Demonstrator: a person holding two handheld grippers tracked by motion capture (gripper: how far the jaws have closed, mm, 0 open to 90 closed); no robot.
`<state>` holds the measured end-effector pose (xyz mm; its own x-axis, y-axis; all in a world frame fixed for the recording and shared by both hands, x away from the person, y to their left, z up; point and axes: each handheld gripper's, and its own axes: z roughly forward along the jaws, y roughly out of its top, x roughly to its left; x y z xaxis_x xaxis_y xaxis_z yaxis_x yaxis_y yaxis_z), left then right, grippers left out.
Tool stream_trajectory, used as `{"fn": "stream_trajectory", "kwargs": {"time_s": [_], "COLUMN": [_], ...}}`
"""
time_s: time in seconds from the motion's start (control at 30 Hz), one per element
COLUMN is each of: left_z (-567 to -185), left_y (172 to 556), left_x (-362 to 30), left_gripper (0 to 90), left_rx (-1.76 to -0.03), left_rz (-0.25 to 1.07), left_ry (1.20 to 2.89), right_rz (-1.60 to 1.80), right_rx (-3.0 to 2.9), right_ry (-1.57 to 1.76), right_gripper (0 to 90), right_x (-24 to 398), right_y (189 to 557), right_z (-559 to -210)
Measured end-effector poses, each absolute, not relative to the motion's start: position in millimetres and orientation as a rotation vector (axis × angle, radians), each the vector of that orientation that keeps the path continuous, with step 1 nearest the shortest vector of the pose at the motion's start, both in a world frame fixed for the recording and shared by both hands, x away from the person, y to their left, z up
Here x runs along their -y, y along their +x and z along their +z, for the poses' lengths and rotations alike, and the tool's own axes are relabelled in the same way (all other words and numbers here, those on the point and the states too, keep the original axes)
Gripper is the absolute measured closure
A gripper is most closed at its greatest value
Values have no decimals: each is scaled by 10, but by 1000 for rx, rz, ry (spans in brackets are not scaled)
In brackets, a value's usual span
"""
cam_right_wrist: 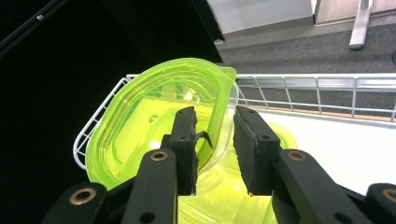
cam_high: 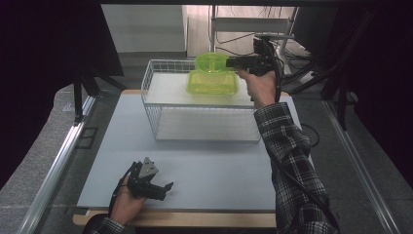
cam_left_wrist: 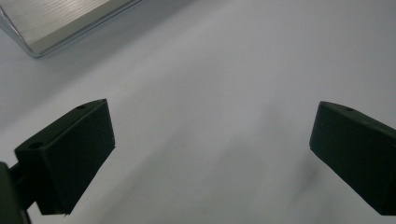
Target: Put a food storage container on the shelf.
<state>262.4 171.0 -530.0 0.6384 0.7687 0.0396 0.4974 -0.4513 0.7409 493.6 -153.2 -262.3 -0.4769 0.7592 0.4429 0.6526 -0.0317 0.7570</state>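
A translucent green tub [cam_high: 210, 61] [cam_right_wrist: 154, 116] is tilted on edge above the far side of a white wire basket [cam_high: 146, 83] [cam_right_wrist: 317, 79]. My right gripper [cam_high: 229, 62] [cam_right_wrist: 215, 116] has its jaws on either side of the tub's rim wall and holds it up. A second green tub [cam_high: 213, 84] [cam_right_wrist: 219, 200] lies in the basket just below it. My left gripper [cam_high: 168, 190] [cam_left_wrist: 212, 126] rests near the table's front edge with its jaws wide apart and bare table between them.
The basket stands at the back middle of the pale grey table [cam_high: 219, 165]. An aluminium rail [cam_high: 58, 161] [cam_left_wrist: 60, 18] runs along the table's left side. Dark curtains and stands with cables surround the table.
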Motion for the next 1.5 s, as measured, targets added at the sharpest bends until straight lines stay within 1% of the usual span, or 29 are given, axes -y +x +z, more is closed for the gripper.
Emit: {"fn": "stream_trajectory", "kwargs": {"time_s": [0.23,0.37,0.4,0.43,0.47,0.5,0.53,0.57,0.67,0.7,0.73,0.8,0.83,0.87,1.23,1.5], "left_z": [-5302,-5302,-5302,-5302,-5302,-5301,-5299,-5298,-5295,-5295,-5295,-5294,-5295,-5295,-5296,-5297], "left_y": [2625,2625,2625,2624,2624,2624,2624,2623,2624,2624,2624,2623,2624,2624,2625,2627], "left_x": [-1705,-1705,-1705,-1705,-1704,-1706,-1708,-1710,-1715,-1715,-1715,-1715,-1716,-1716,-1717,-1723], "left_gripper": [0,0,0,0,0,0,0,0,0,0,0,0,0,0,0,0], "left_rx": [-981,-981,-981,-981,-982,-983,-982,-982,-981,-984,-984,-984,-983,-983,-979,-978], "left_rz": [487,487,488,488,487,487,486,486,486,483,483,482,479,479,472,465], "left_ry": [2148,2148,2147,2145,2142,2140,2139,2137,2134,2129,2128,2128,2128,2128,2124,2121], "right_rz": [1544,1564,1564,1579,1579,1594,1594,1597,1587,1590,1590,1585,1579,1579,1548,1471], "right_rx": [-2114,-2117,-2121,-2124,-2124,-2138,-2138,-2146,-2173,-2183,-2183,-2196,-2208,-2208,-2237,-2268], "right_ry": [1524,1504,1498,1483,1483,1467,1467,1458,1412,1389,1389,1375,1359,1359,1240,1143], "right_gripper": [641,586,569,533,533,493,493,473,406,365,365,325,282,282,128,77], "right_x": [1526,1539,1546,1555,1555,1568,1568,1573,1593,1610,1610,1633,1654,1654,1787,1794], "right_y": [4917,4896,4888,4871,4871,4850,4850,4839,4806,4784,4784,4761,4738,4738,4590,4476], "right_z": [-2603,-2587,-2583,-2580,-2580,-2580,-2580,-2581,-2588,-2602,-2602,-2618,-2635,-2635,-2765,-2858]}}
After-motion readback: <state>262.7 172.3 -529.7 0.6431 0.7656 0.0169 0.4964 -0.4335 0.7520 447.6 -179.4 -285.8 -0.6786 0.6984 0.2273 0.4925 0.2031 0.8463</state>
